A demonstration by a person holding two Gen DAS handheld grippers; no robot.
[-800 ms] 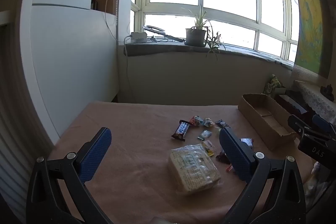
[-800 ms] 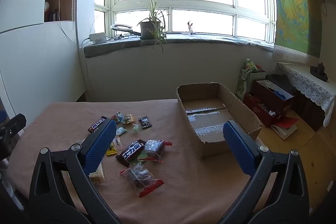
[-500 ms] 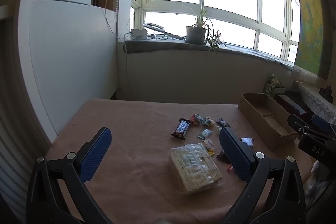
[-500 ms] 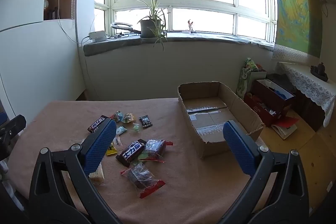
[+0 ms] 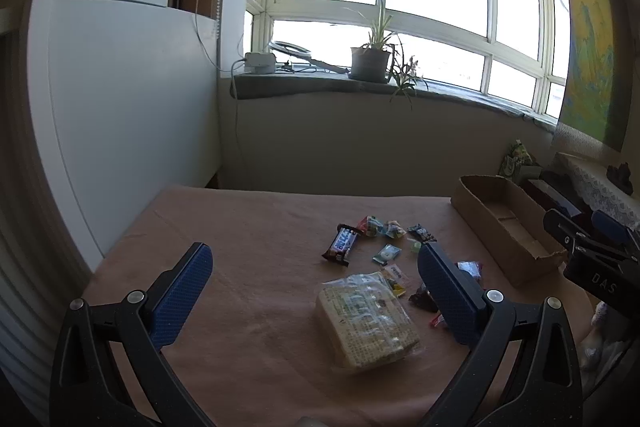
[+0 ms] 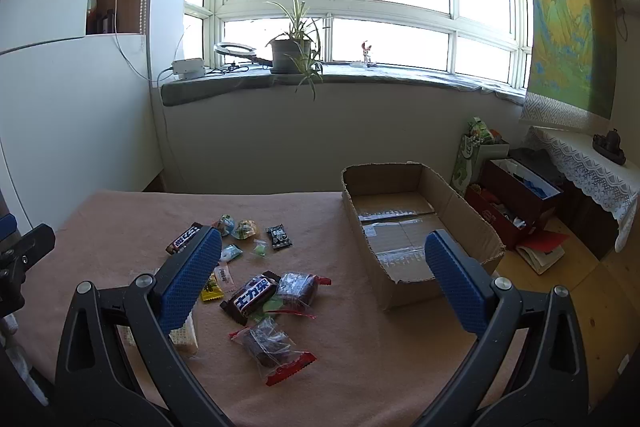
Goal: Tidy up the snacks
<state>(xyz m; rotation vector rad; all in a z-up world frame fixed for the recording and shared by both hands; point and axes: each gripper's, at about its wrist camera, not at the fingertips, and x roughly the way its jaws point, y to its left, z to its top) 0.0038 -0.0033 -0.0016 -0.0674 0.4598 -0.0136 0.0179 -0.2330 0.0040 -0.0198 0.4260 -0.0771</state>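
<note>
Both tongs are spread wide w/ nothing between the pads, hovering above the near edge of the bench and tilted down a bit toward the pile. Left tongs (image 5: 316,291) look over the left half, right tongs (image 6: 324,279) over the right half, so prob each side is meant to grab whatever's closest.

Nearest the left tongs is the big cracker pack (image 5: 366,319), lying flat in clear wrap near the front edge, roughly mid bench. It's the bulkiest thing here, so imo it needs the widest opening. Right of it, in front of the right tongs, there's a clear pouch w/ red ends (image 6: 274,349), a dark choc bar w/ white lettering (image 6: 252,293) and another clear-wrapped dark snack (image 6: 298,285) touching that bar.

Further back toward the middle of the bench: a second choc bar (image 5: 341,243) lying at an angle, then a loose scatter of small candies (image 6: 240,229) and a little black packet (image 6: 279,236), all apart from each other, none stacked.

The cardboard box (image 6: 464,215) sits along the right edge of the bench, open top, nothing in it that I can see, flaps taped at the bottom. Pretty sure that's where the snacks go, and nothing's in yet, so the job looks barely started. Bench cloth (image 5: 248,227) is a pinkish fabric, could bunch up if the tongs drag.
</note>
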